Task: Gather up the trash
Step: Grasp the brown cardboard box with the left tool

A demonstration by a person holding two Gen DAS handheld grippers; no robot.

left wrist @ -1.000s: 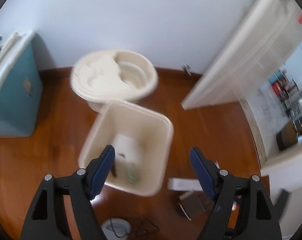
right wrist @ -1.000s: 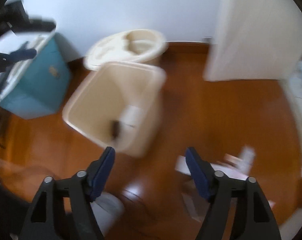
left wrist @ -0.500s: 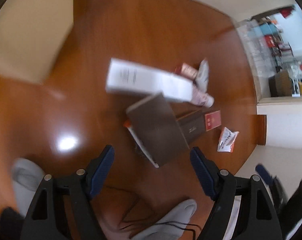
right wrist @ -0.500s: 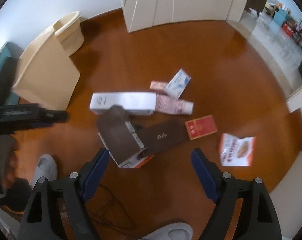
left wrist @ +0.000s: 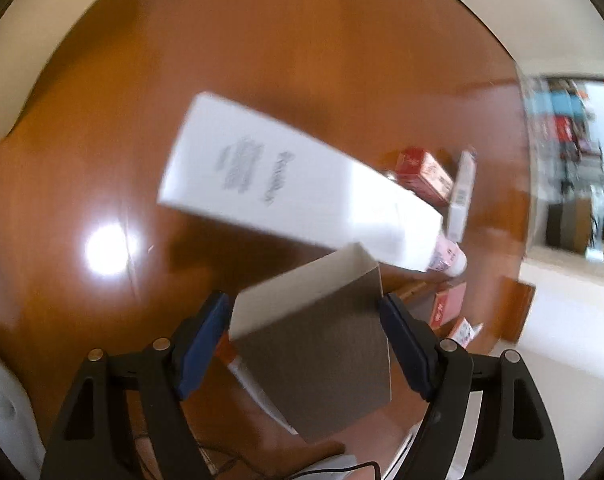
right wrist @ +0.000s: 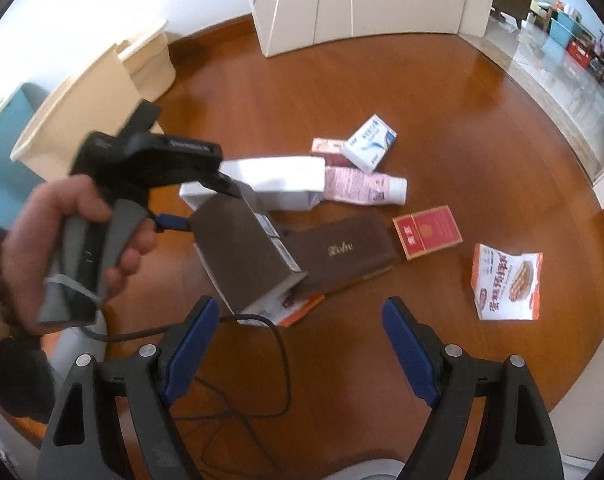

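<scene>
Brown card fills the lower middle of the left wrist view: an open brown box (left wrist: 314, 344) stands between the spread blue pads (left wrist: 200, 344) of the left hand-held gripper (left wrist: 304, 346), one pad at each side edge, though blur hides whether either pad touches it. Only the right wrist view shows the whole scatter on the wood floor (right wrist: 442, 92): the same brown box (right wrist: 244, 254), with the left hand-held gripper (right wrist: 206, 200) reaching its far end from the left and the person's hand (right wrist: 66, 248) on the grip; a white carton (right wrist: 274, 182) lying behind it; a pink tube (right wrist: 364, 186); a blue-and-white pack (right wrist: 370, 142); a dark flat case (right wrist: 342, 254); a red pack (right wrist: 427, 232); and a snack bag (right wrist: 506, 282) off to the right, well apart from the rest. That view alone also shows the cream bin (right wrist: 82, 116) at the upper left by the wall, with bare floor between it and the pile, and white doors (right wrist: 354, 0) at the back. In the left view the white carton (left wrist: 294, 188) looms just beyond the box, and the red pack (left wrist: 422, 176) lies farther off. The right hand-held gripper (right wrist: 298, 352) hangs released and empty above the floor, nearer than the pile, with a black cable (right wrist: 242, 364) running under it; the brown box lies just ahead of its left finger.
</scene>
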